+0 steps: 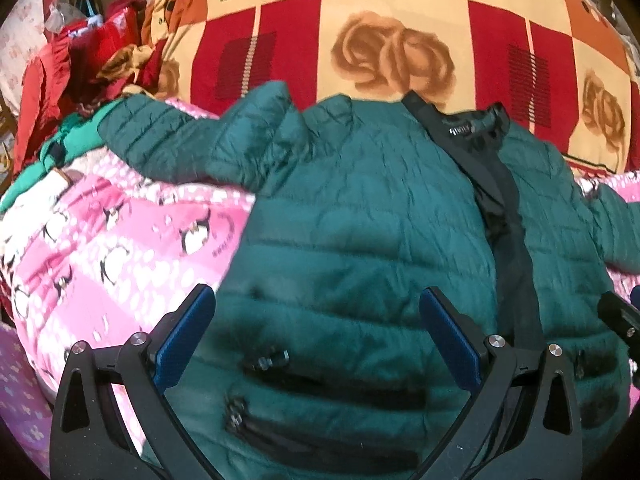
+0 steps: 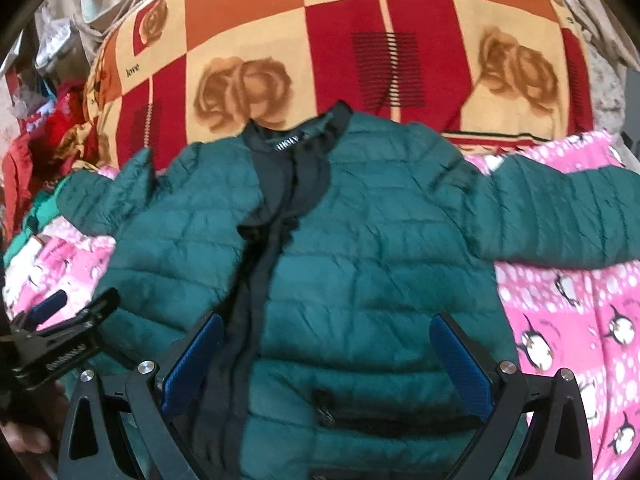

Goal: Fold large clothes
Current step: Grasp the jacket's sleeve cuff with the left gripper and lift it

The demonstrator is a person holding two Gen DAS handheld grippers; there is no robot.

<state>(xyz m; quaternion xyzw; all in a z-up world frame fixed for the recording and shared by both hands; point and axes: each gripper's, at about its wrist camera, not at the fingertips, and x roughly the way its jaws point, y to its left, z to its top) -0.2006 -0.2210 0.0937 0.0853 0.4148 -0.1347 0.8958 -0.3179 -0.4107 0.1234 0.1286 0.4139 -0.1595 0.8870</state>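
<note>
A dark green quilted puffer jacket (image 1: 352, 208) (image 2: 360, 240) lies front up on a pink penguin-print blanket (image 1: 100, 248) (image 2: 580, 320), black collar at the far end, both sleeves spread sideways. My left gripper (image 1: 316, 312) hovers open over the jacket's lower left panel near two zip pockets, nothing between its blue pads. My right gripper (image 2: 328, 344) hovers open over the lower front beside the black zip placket, also empty. The left gripper (image 2: 64, 332) shows at the left edge of the right wrist view; part of the right gripper (image 1: 620, 316) shows at the right edge of the left wrist view.
A big red, orange and cream checked quilt (image 1: 380, 40) (image 2: 340, 52) with roses and "love" print rises behind the jacket. Red clothes and clutter (image 1: 72, 64) are piled at the far left. A green garment (image 1: 52, 152) lies by the left sleeve.
</note>
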